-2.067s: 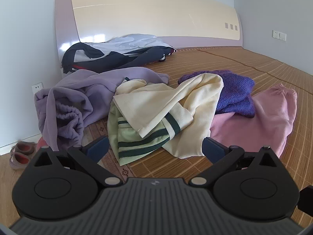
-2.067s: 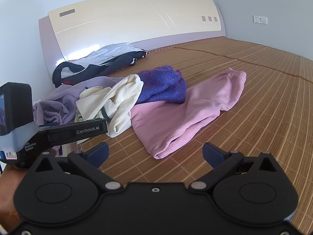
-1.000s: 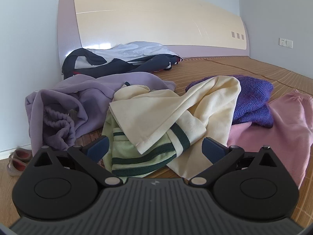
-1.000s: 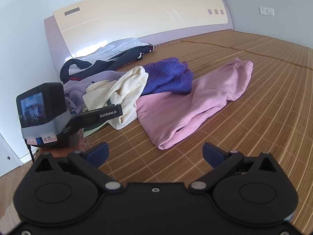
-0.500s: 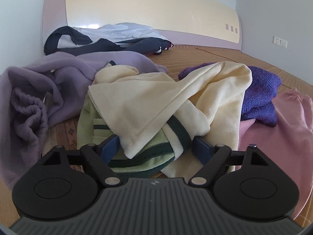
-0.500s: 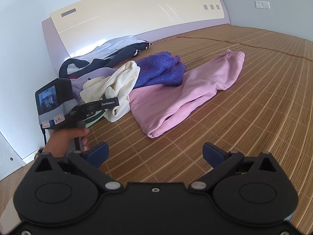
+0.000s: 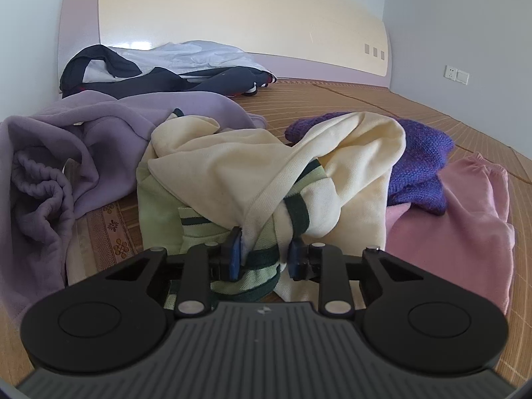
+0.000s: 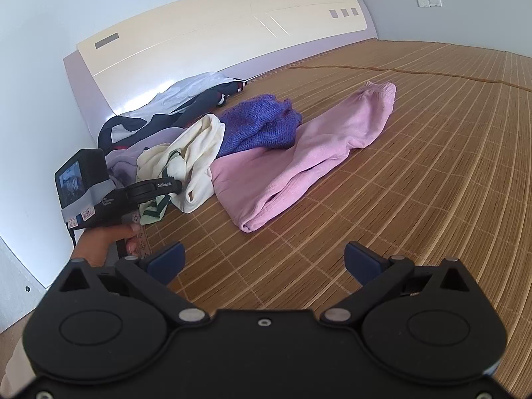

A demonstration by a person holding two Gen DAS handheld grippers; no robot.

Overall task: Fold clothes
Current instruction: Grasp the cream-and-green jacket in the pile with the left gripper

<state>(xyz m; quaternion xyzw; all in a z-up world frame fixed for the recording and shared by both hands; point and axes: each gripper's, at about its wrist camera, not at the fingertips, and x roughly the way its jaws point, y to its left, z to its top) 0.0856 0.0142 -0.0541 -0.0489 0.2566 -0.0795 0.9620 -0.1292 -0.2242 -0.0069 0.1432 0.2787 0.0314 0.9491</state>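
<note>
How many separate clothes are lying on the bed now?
5, maybe more: cream shirt in front, lilac sweatshirt left, purple sweater and pink garment right, dark-and-white jacket by the headboard. Others may hide underneath.

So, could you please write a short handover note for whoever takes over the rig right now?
Left claw: closed around a bunched edge of the cream garment with green stripes, near the bed's front left edge; garment not lifted clear.
Right claw: open, empty, hovering over bare bamboo mat.
Pile: lilac sweatshirt to the left, purple knit partly under the cream garment, pink garment laid out to the right, dark and white clothes by the headboard.
Done: nothing folded.
Left: pull the cream garment free, spread it on the mat, fold it, then the rest.
</note>
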